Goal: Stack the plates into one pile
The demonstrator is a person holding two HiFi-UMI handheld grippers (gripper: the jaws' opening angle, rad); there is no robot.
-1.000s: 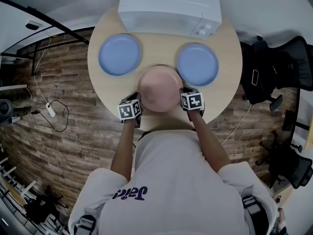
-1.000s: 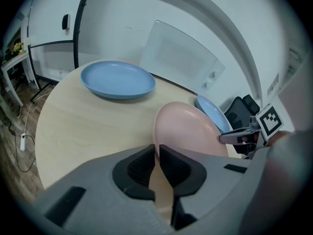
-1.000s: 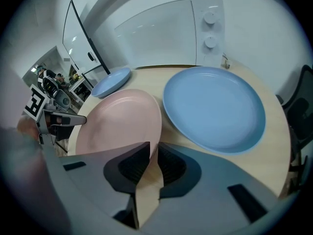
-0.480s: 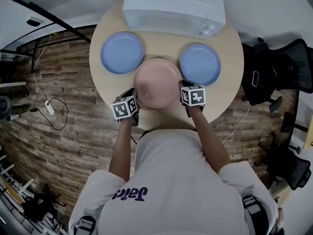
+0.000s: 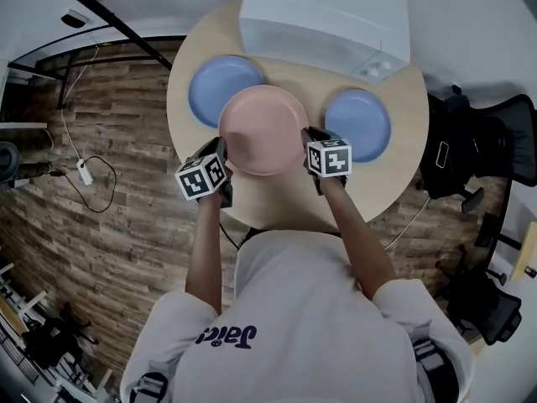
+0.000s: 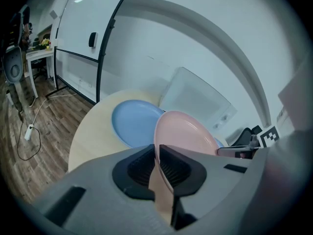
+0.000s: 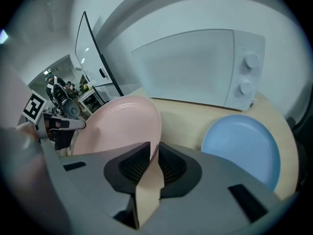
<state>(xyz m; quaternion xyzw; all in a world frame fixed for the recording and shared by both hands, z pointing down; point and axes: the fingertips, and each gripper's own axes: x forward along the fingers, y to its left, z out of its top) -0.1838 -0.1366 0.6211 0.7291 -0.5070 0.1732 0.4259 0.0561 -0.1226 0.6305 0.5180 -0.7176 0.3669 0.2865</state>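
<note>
Head view: a round pale table (image 5: 285, 204) carries a white microwave (image 5: 327, 19) at its far edge. In front of the microwave lie the left blue plate (image 5: 210, 86) and the right blue plate (image 5: 369, 128), well apart. Between them the pink plate (image 5: 264, 128) is held up, its rim overlapping the left blue plate; whether the two touch is hard to tell from above. The left gripper (image 6: 157, 158) and right gripper (image 7: 154, 163) each clamp the pink plate's rim, on opposite sides.
</note>
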